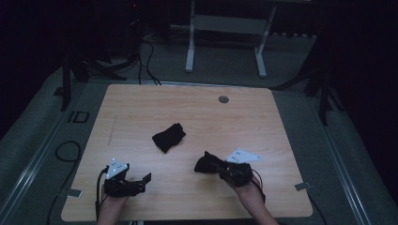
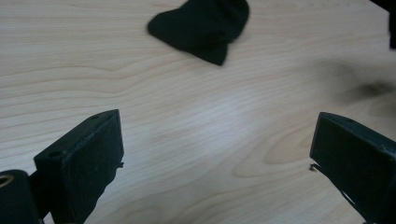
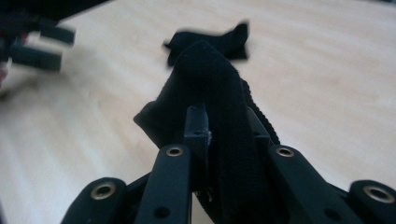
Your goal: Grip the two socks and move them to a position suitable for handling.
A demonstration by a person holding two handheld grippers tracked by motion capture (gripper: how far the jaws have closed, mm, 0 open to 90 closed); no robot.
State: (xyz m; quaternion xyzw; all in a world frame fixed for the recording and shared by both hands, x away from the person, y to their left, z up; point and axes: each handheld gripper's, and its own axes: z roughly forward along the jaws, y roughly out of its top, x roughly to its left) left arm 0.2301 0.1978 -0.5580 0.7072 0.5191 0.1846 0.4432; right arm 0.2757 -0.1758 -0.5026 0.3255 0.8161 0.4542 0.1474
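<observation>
- Right now the right gripper [image 1: 217, 165] is pinching a black sock [image 1: 206, 162], its jaws clamped on the bunched fabric near the table's [image 1: 141, 108] front edge.
- From the right gripper view, that sock [image 3: 210, 107] humps up between the jaws and droops forward over them.
- Over on the left, the left gripper [image 1: 146, 180] hovers with its jaws spread wide, bare wood between them.
- A second black sock [image 1: 169, 137] lies crumpled mid-table, well apart from both grippers; in the left gripper view it [image 2: 201, 25] sits ahead of the jaws.
</observation>
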